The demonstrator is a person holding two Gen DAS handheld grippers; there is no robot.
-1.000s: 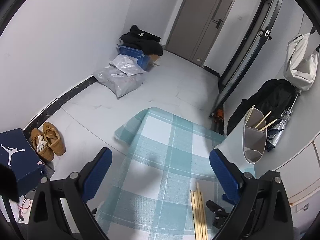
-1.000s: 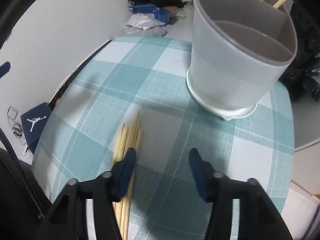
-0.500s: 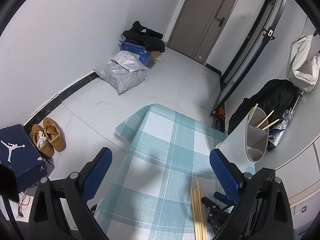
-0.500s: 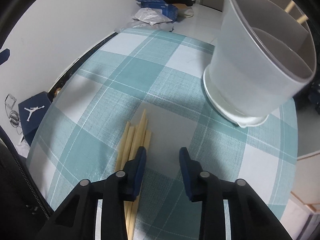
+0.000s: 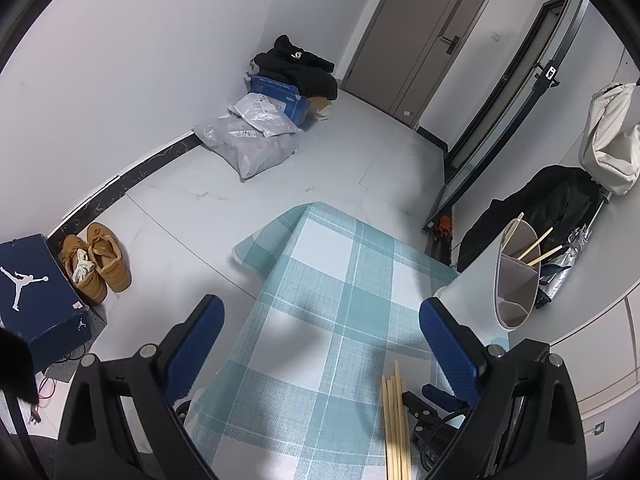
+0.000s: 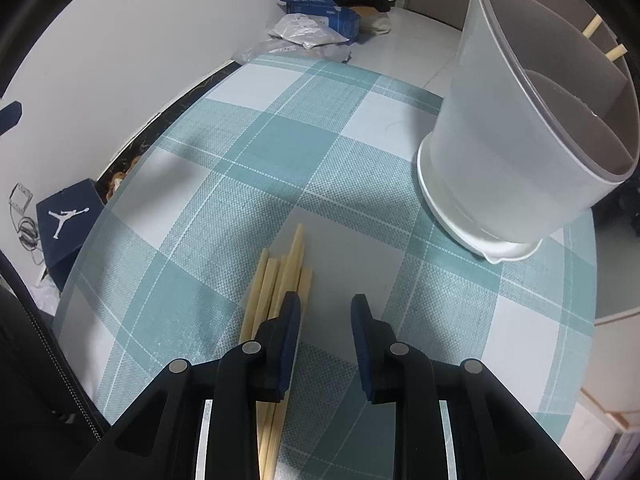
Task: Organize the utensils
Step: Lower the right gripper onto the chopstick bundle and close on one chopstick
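Several wooden chopsticks [image 6: 280, 280] lie in a bundle on the checked tablecloth [image 6: 280, 140]. My right gripper [image 6: 326, 304] hovers low over the cloth, jaws partly open with nothing between them; its left finger sits over the bundle's right side. A grey divided utensil holder [image 6: 520, 140] stands at the far right with chopsticks [image 6: 600, 36] in its back compartment. My left gripper [image 5: 320, 332] is wide open and empty, held high over the table's left part. The left wrist view shows the bundle [image 5: 394, 408] and the holder [image 5: 516, 276].
The table edge [image 6: 132, 168] runs along the left, with floor below. A blue shoebox [image 5: 36, 288] and brown shoes [image 5: 98, 264] sit on the floor. Bags and a blue box [image 5: 260, 140] lie by the far wall. Dark clothing [image 5: 532, 216] hangs behind the holder.
My right gripper's jaws have narrowed and it has pulled back from the holder toward the chopstick bundle. My left gripper has risen somewhat and stays open.
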